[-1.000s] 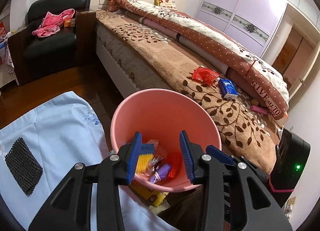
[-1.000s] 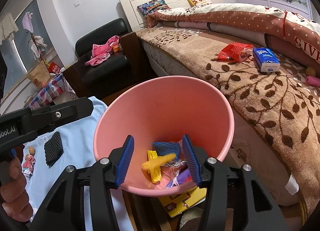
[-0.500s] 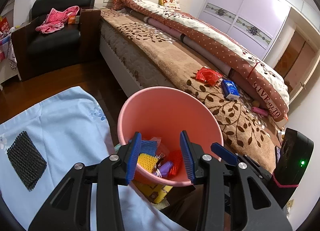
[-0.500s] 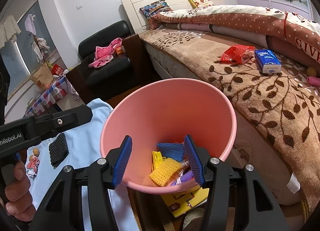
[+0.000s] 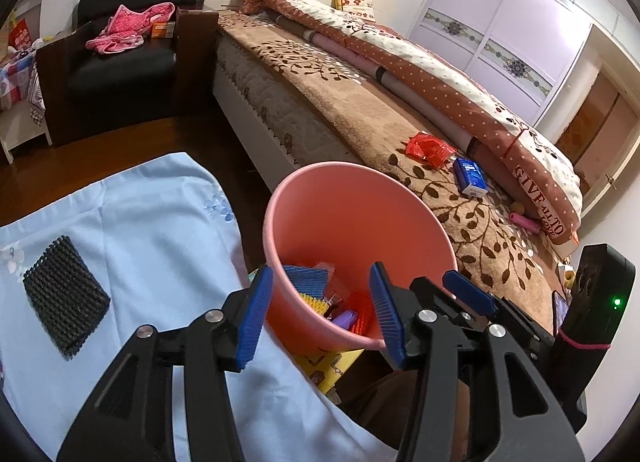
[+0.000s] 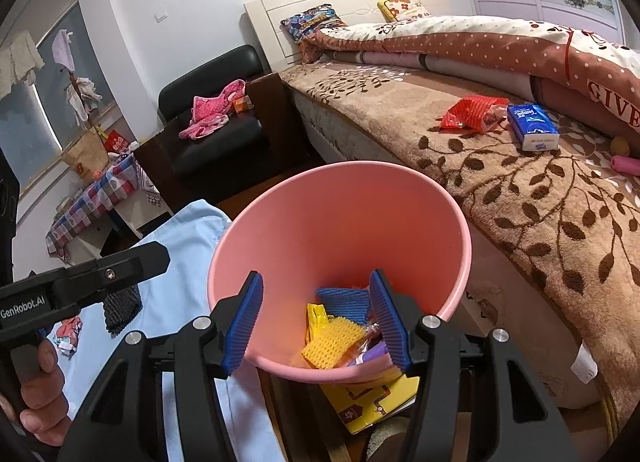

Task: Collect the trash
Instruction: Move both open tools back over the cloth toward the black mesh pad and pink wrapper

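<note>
The round pink plastic bin point(image 6: 400, 222) stands on the floor between the pale blue cloth-covered surface point(image 5: 160, 230) at its 9 o'clock and the bed with the brown leaf-patterned blanket point(image 6: 540, 206) at its 3 o'clock. Inside it lie a yellow mesh pad point(image 6: 330, 344), a blue mesh pad point(image 6: 344, 300), a yellow wrapper point(image 6: 316, 314) and a purple piece point(image 6: 372, 352), all heaped at the bottom.

The right gripper point(image 6: 316, 322) hangs over the bin's near rim with its blue ribbed fingers point(image 6: 244, 322) spread apart and nothing between them. The left gripper point(image 5: 320, 318) sits at the bin's 7 o'clock, its fingers point(image 5: 252, 322) likewise parted and empty. In the right wrist view its black body carries the white lettering "GenRobot.AI".

On the blanket, at the bin's 1 o'clock, a crumpled red plastic wrapper point(image 6: 472, 112) lies just beside a blue tissue pack point(image 6: 532, 126) printed "tempo". A pink cylinder point(image 6: 626, 164) lies farther along at 3 o'clock. The folded polka-dot quilt point(image 5: 460, 94) reads "GIVE ALL TO".

A black mesh pad point(image 5: 66, 296) rests on the blue cloth at the bin's 9 o'clock. A yellow printed booklet point(image 6: 372, 398) pokes out from beneath the bin at 6 o'clock. A black leather armchair point(image 5: 128, 50) holding pink clothing point(image 5: 128, 26) stands at 11 o'clock.
</note>
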The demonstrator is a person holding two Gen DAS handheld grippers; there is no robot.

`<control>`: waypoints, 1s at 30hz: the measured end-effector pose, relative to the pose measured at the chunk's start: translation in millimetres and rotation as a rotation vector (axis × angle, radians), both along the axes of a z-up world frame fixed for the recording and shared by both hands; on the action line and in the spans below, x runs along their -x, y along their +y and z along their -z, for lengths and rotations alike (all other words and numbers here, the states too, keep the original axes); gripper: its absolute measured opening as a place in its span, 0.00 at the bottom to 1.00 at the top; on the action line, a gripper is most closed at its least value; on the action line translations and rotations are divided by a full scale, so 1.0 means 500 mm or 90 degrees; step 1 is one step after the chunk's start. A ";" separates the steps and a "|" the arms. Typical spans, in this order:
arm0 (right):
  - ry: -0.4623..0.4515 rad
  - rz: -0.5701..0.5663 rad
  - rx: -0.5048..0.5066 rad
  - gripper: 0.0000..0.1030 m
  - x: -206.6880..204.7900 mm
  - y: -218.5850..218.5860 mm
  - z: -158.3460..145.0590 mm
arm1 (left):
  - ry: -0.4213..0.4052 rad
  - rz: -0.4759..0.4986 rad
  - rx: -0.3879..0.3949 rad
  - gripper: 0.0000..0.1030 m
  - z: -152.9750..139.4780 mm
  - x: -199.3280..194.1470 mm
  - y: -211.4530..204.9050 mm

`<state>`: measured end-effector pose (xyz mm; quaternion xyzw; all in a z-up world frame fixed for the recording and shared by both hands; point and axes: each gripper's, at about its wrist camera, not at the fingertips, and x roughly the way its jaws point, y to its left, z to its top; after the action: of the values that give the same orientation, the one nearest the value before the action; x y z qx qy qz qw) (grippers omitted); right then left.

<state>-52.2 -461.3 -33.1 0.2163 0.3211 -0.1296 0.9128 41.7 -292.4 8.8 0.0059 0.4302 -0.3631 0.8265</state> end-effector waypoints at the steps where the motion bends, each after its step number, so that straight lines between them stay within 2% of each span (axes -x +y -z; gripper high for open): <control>1: -0.001 0.000 -0.001 0.54 0.000 -0.001 0.001 | 0.000 -0.001 0.001 0.49 0.000 0.001 0.005; 19: -0.018 -0.022 0.006 0.55 0.012 0.044 -0.023 | -0.003 -0.031 0.009 0.49 -0.002 0.024 0.095; 30: -0.027 -0.068 0.004 0.55 0.015 0.100 -0.029 | -0.020 -0.068 -0.009 0.49 0.012 0.068 0.200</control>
<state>-59.9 -411.2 -18.6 0.1988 0.3124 -0.0771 0.9257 7.9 -192.4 2.9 -0.0056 0.4196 -0.3156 0.8510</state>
